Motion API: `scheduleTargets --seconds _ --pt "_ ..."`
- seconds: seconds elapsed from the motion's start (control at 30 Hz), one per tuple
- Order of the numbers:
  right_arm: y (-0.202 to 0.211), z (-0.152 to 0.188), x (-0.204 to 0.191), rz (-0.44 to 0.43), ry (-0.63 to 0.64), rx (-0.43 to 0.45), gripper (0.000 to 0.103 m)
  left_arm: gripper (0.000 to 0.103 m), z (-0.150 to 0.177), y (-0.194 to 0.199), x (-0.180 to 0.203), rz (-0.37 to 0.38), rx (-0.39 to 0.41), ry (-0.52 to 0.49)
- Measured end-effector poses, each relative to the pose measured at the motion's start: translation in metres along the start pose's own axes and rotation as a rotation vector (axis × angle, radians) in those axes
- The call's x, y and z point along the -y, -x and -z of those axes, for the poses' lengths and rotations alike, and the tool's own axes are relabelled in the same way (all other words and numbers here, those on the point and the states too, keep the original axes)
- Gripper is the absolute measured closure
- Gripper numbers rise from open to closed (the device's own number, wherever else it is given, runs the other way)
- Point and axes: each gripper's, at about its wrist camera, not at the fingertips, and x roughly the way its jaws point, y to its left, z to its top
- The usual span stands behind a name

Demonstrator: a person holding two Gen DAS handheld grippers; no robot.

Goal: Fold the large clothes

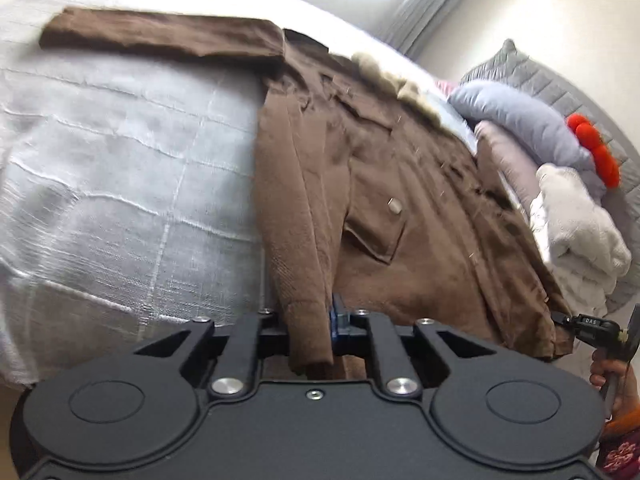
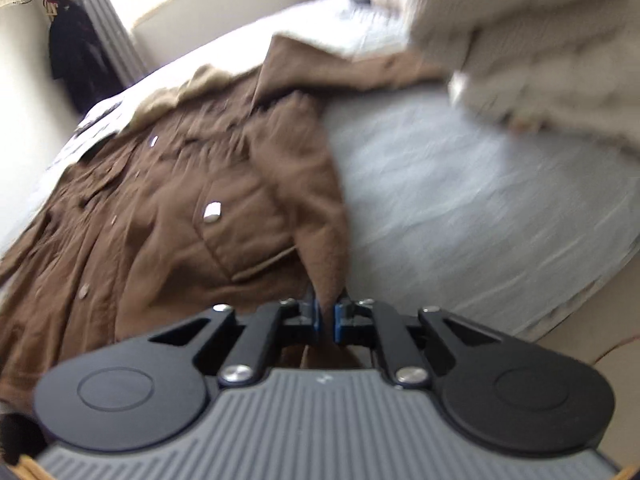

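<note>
A large brown coat (image 1: 400, 200) with a pale fur collar (image 1: 384, 74) lies face up on a bed, one sleeve (image 1: 160, 36) stretched out to the far left. My left gripper (image 1: 316, 326) is shut on the coat's bottom hem at its left corner. The coat also shows in the right wrist view (image 2: 168, 208), where my right gripper (image 2: 326, 318) is shut on the hem at its right corner. The right gripper also shows at the right edge of the left wrist view (image 1: 576, 326), pinching the hem. Both views are blurred by motion.
The bed has a pale grey textured cover (image 1: 120, 184). Pillows and folded clothes (image 1: 560, 184) are piled by the grey headboard (image 1: 560, 84), with a red item (image 1: 596, 148) and a cream knit (image 2: 540, 32). Dark clothes (image 2: 72, 52) hang by the curtain.
</note>
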Motion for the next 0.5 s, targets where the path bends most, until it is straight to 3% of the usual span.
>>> scheduleTargets --seconds 0.07,0.13,0.2,0.27,0.3,0.33,0.37,0.4,0.5 --pt "-0.007 -0.001 0.001 0.037 0.012 -0.031 0.097 0.089 0.003 -0.007 -0.001 -0.026 -0.039 -0.007" --pt "-0.028 0.007 -0.006 0.116 0.078 -0.096 0.097 0.087 0.011 -0.032 -0.004 -0.127 -0.12 -0.067" --pt "-0.033 0.01 -0.013 0.167 0.107 -0.105 0.092 0.08 0.007 -0.033 -0.004 -0.123 -0.114 -0.075" --pt "-0.027 0.007 -0.019 0.198 0.113 -0.091 0.071 0.066 -0.007 -0.02 -0.004 -0.122 -0.069 -0.063" --pt "-0.024 0.002 -0.021 0.19 0.121 -0.073 0.063 0.05 -0.015 -0.012 -0.006 -0.133 -0.03 -0.055" --pt "-0.021 -0.004 -0.023 0.171 0.123 -0.052 0.046 0.041 -0.023 -0.005 -0.009 -0.145 0.025 -0.056" --pt "-0.017 -0.008 -0.023 0.155 0.12 -0.036 0.035 0.024 -0.034 0.001 -0.014 -0.159 0.095 -0.063" --pt "-0.016 -0.017 -0.027 0.132 0.119 -0.02 0.032 0.018 -0.043 0.004 -0.02 -0.178 0.15 -0.063" --pt "-0.03 -0.039 -0.044 0.085 0.142 0.004 0.015 0.016 -0.085 -0.012 -0.053 -0.234 0.243 0.009"
